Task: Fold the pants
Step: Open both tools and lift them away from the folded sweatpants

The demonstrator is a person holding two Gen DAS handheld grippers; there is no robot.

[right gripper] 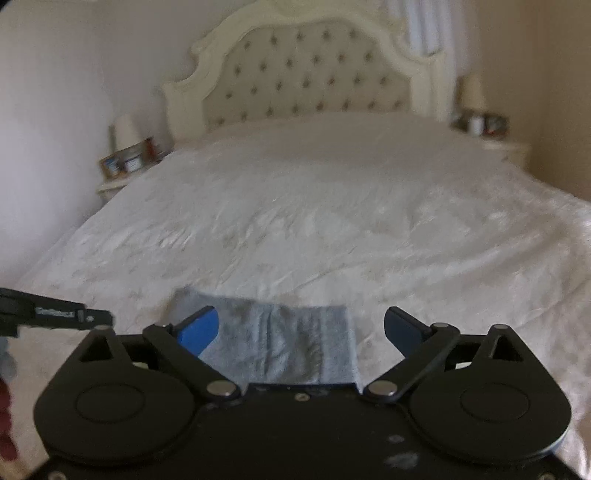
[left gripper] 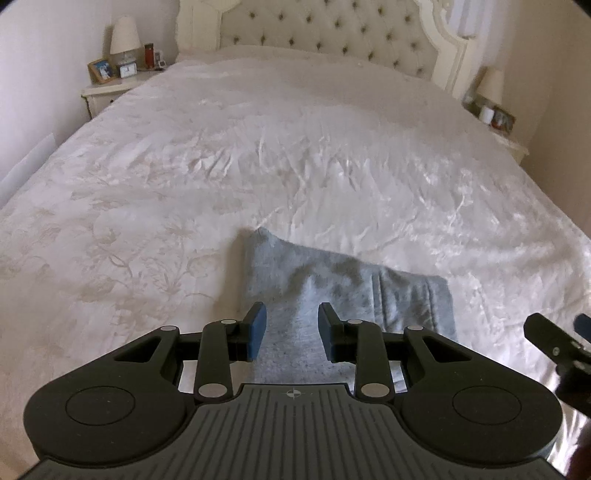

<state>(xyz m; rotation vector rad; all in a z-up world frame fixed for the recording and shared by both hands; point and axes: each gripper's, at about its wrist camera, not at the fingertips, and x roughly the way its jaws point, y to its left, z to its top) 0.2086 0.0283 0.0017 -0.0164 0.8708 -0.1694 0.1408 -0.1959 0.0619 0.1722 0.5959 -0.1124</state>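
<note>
The grey pants (left gripper: 332, 291) lie folded into a compact rectangle on the white bedspread near the foot of the bed; they also show in the right wrist view (right gripper: 288, 343). My left gripper (left gripper: 291, 325) is open and empty, its blue-padded fingers hovering above the near part of the pants. My right gripper (right gripper: 301, 328) is wide open and empty, above the near edge of the pants. The right gripper's fingers show at the right edge of the left wrist view (left gripper: 554, 332). The left gripper shows at the left edge of the right wrist view (right gripper: 55, 314).
The white bedspread (left gripper: 258, 166) covers the bed up to a tufted cream headboard (left gripper: 325, 29). A nightstand (left gripper: 110, 85) with a lamp, a photo frame and a clock stands at the left. Another nightstand (left gripper: 498, 118) with a lamp stands at the right.
</note>
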